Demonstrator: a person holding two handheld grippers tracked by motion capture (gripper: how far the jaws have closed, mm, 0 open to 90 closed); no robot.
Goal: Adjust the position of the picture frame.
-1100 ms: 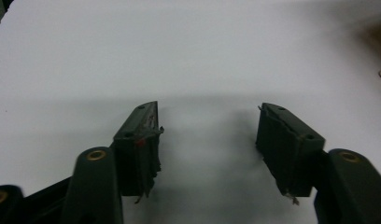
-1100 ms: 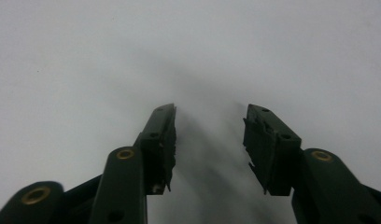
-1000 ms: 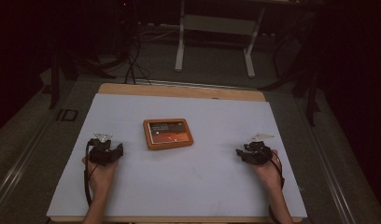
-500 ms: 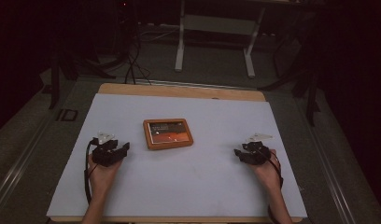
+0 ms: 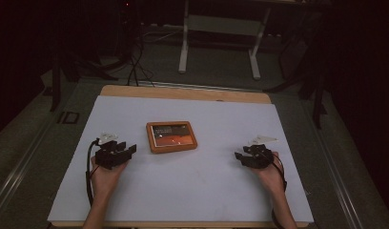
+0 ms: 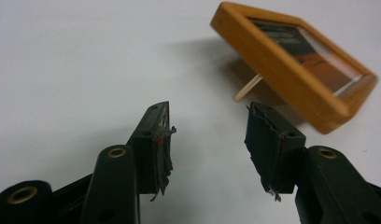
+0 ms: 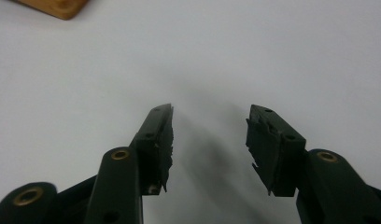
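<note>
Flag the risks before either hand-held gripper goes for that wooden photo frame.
1. The photo frame leans on a thin peg stand; a nudge from the left hand-held gripper could tip it flat.
2. Both sets of jaws are open and empty, and the pads look frayed, so grip may slip.
3. The right hand-held gripper sits well off to the side, a long reach.

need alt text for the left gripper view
A wooden picture frame leans back on a thin peg stand on a white table, up and to the right of the open left claw. The claw's two black jaws rise from the bottom edge, nothing between them.
</note>
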